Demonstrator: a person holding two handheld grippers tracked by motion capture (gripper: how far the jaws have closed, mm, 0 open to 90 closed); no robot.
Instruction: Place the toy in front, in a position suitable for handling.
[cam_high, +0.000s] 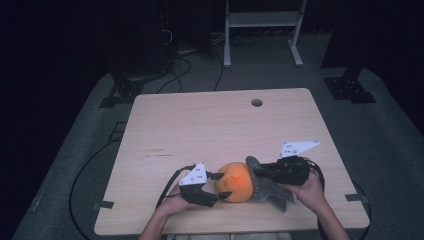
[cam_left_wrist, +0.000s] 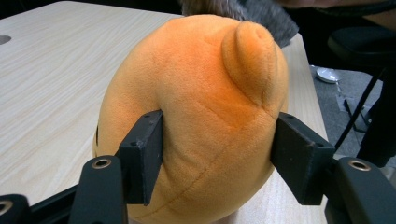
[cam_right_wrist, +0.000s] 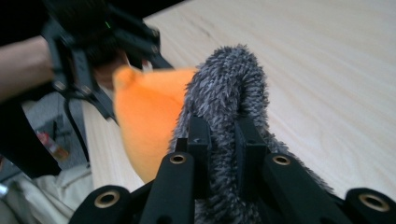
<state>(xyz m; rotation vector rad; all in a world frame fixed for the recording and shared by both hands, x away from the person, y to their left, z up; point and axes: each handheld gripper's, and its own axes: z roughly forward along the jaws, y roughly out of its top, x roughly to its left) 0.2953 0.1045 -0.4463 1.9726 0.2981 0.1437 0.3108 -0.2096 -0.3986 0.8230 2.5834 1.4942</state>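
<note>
An orange plush toy (cam_high: 235, 181) with a grey furry part (cam_high: 270, 187) lies near the table's front edge. My left gripper (cam_high: 222, 185) reaches in from the left. In the left gripper view its pads (cam_left_wrist: 144, 154) press on both sides of the round orange head (cam_left_wrist: 196, 116), just below a small ear. From the right, my right gripper (cam_high: 257, 172) is shut on the grey fur (cam_right_wrist: 229, 93), which bulges up between its jaws (cam_right_wrist: 223, 135). In the right gripper view the orange head (cam_right_wrist: 149, 112) and the left gripper (cam_right_wrist: 88, 56) show beyond the fur.
The light wooden table (cam_high: 210, 125) has a round cable hole (cam_high: 257, 102) near its far edge. Behind the table, a white metal frame (cam_high: 262, 30) and dark cables (cam_high: 190, 65) are on the grey floor. Black stand feet (cam_high: 347, 87) sit at both far corners.
</note>
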